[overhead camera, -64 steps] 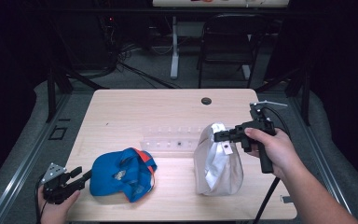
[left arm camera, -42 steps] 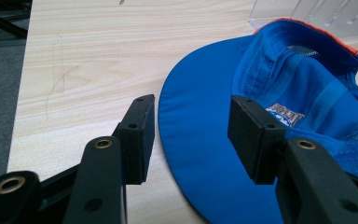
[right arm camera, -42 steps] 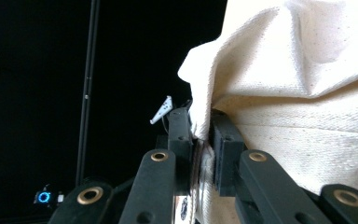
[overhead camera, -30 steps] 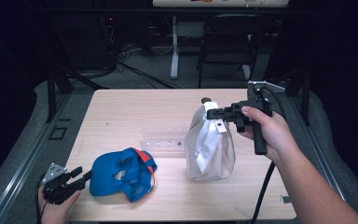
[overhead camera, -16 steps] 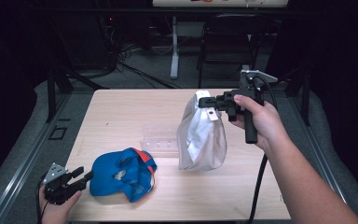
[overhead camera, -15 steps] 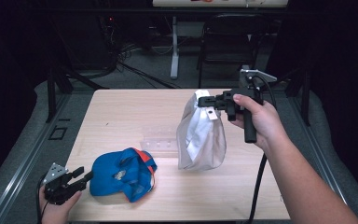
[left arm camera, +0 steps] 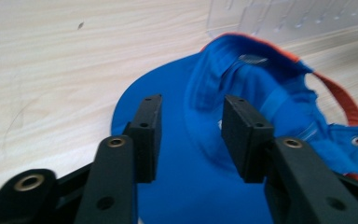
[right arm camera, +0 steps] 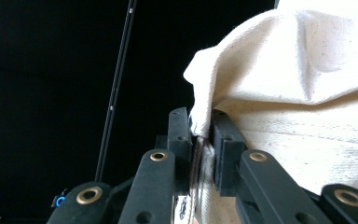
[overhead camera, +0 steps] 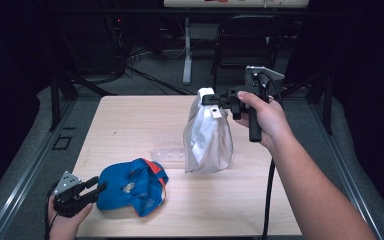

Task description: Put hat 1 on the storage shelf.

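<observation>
In the high view, one pale cloth bag (overhead camera: pixel 207 137), crumpled and with a silvery sheen on its folds, is held up by its gathered top in the right gripper (overhead camera: pixel 211 98), whose jaws are pressed together on the fabric; the bag's base appears to rest on the table (overhead camera: pixel 125 120) right of centre. One blue cap (overhead camera: pixel 130 186) with an orange trim is seen lying soft and rumpled near the front left corner. The left gripper (overhead camera: pixel 98 187) is placed at the cap's left edge, jaws apart. One clear plastic tray (overhead camera: pixel 169 150) is made out just behind the cap, beside the bag. The table is of light wood grain, flat and rectangular; it is ringed by a dark room with a grey floor, cables and a chair frame behind.

In the left gripper view, the two black pads (left arm camera: pixel 147 135) are seen spread over the cap's smooth blue brim (left arm camera: pixel 168 186), having just been closing, with no pressure on the cloth visible. Stitched panels and the orange strap are shown beyond.

In the right gripper view, a fold of coarse, woven cream cloth is pinched tightly between the jaws against blackness.
</observation>
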{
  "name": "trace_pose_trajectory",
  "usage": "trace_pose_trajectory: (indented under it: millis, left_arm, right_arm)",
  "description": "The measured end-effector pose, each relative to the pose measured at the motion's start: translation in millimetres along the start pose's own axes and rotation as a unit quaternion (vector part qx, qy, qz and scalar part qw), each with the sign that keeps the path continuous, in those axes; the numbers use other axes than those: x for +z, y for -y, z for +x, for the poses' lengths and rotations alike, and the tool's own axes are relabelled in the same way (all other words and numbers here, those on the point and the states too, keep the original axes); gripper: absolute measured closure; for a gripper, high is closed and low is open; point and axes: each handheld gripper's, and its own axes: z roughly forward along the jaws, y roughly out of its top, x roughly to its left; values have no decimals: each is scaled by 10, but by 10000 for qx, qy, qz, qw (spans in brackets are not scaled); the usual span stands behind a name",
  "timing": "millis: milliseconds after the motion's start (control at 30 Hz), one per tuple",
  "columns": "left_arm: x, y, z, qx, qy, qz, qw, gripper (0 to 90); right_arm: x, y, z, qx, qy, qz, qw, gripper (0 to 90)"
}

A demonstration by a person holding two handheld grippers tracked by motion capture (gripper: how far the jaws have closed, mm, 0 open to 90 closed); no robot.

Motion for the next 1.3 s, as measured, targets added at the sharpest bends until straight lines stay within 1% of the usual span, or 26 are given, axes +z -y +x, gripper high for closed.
trace_pose_trajectory:
  millis: [33, 133, 167, 233, 267, 300, 333, 367, 400, 500, 600, 633, 700, 733, 833, 900, 967, 1033, 1100, 1133, 1167, 1300]
  left_arm:
    - [19, -45, -49, 68, 73, -14, 9999, 547]
    - [53, -133, -141, 290, 195, -22, 9994, 520]
    - [53, -133, -141, 290, 195, -22, 9994, 510]
    - [78, -203, -203, 432, 216, -69, 9988, 501]
    - [107, -277, -269, 515, 250, -86, 9983, 486]
    - [130, -312, -302, 554, 272, -132, 9980, 481]
    - [146, -349, -337, 610, 285, -127, 9977, 474]
    - [146, -349, -337, 610, 285, -127, 9977, 472]
    - [188, -419, -408, 688, 377, -147, 9968, 473]
    - [258, -523, -523, 884, 413, -164, 9951, 473]
    - [330, -616, -630, 989, 480, -150, 9938, 474]
    - [330, -616, -630, 989, 480, -150, 9938, 474]
    - [382, -668, -696, 1082, 515, -147, 9927, 474]
    - [427, -715, -758, 1172, 550, -154, 9915, 473]
    - [483, -775, -827, 1209, 600, -177, 9907, 469]
    - [500, -792, -843, 1221, 612, -182, 9905, 468]
    - [547, -829, -885, 1222, 659, -151, 9902, 468]
    - [563, -837, -899, 1222, 671, -173, 9901, 468]
    - [582, -857, -924, 1264, 732, -113, 9892, 468]
    - [609, -866, -959, 1261, 775, -141, 9889, 468]
    - [615, -874, -972, 1296, 790, -117, 9883, 468]
    - [646, -888, -1015, 1320, 795, -143, 9880, 468]
  right_arm:
    - [24, -34, 15, 13, 11, -18, 10000, 805]
    - [63, -79, 28, 18, 68, -44, 10000, 804]
    - [78, -92, 29, 18, 64, -80, 9999, 804]
    - [89, -107, 31, 32, 54, -83, 9999, 804]
    - [117, -133, 26, 26, 46, -120, 9999, 804]
    - [132, -148, 26, 50, 61, -120, 9999, 804]
    - [150, -161, 20, 52, 68, -151, 9998, 804]
    - [150, -161, 20, 52, 68, -151, 9998, 804]
    - [182, -191, 5, 74, 76, -167, 9998, 804]
    - [234, -237, -25, 113, 85, -171, 9998, 804]
    - [297, -279, -51, 161, 102, -192, 9996, 804]
    - [317, -292, -55, 170, 118, -189, 9996, 804]
    - [338, -304, -59, 172, 133, -199, 9996, 803]
    - [372, -328, -63, 177, 134, -192, 9996, 803]
    - [433, -359, -69, 229, 114, -230, 9994, 803]
    - [451, -369, -74, 231, 125, -226, 9994, 803]
    - [507, -398, -89, 233, 164, -230, 9993, 803]
    - [541, -415, -99, 247, 178, -242, 9992, 804]
    - [573, -433, -109, 267, 189, -252, 9991, 804]
    - [591, -442, -114, 267, 196, -272, 9991, 804]
    - [608, -451, -119, 275, 206, -270, 9990, 803]
    - [684, -487, -140, 303, 226, -301, 9988, 804]
